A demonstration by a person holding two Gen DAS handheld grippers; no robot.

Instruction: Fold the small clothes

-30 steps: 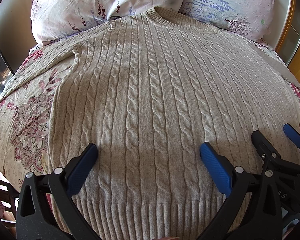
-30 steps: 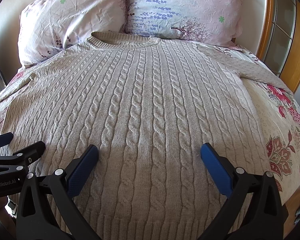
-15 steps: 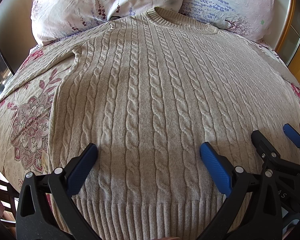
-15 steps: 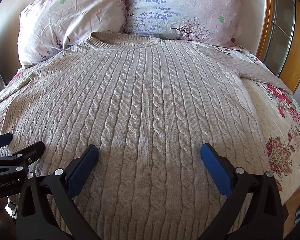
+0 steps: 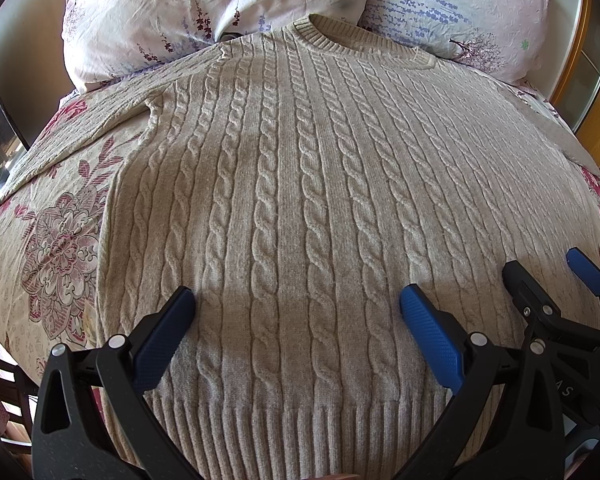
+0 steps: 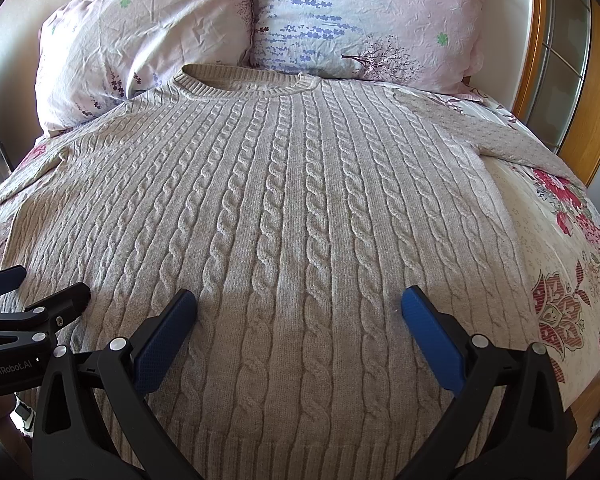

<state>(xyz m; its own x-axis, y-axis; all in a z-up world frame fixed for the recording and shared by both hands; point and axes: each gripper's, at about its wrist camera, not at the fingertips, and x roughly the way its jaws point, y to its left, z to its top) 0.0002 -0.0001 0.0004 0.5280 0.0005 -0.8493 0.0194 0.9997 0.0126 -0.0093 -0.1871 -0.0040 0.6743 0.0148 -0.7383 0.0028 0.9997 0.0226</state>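
Bright daylight falls from the far side across the beige cable-knit sweater, picking out each twisted rib sharply, while a soft band of shadow covers its near part between the blue-padded fingers. Both fisheye views are crisp at the centre and bend strongly outward, with black vignetting in the corners and mild glare on the crumpled pink floral pillows

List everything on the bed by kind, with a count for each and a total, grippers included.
Beige cable-knit sweater, spread flat: 1
Crumpled floral pillows: 2, a pink one and a pink-and-blue one
Floral bedspread: 1
Black two-finger grippers with blue pads, both open above the hem: 2, left gripper and right gripper
Total: 6
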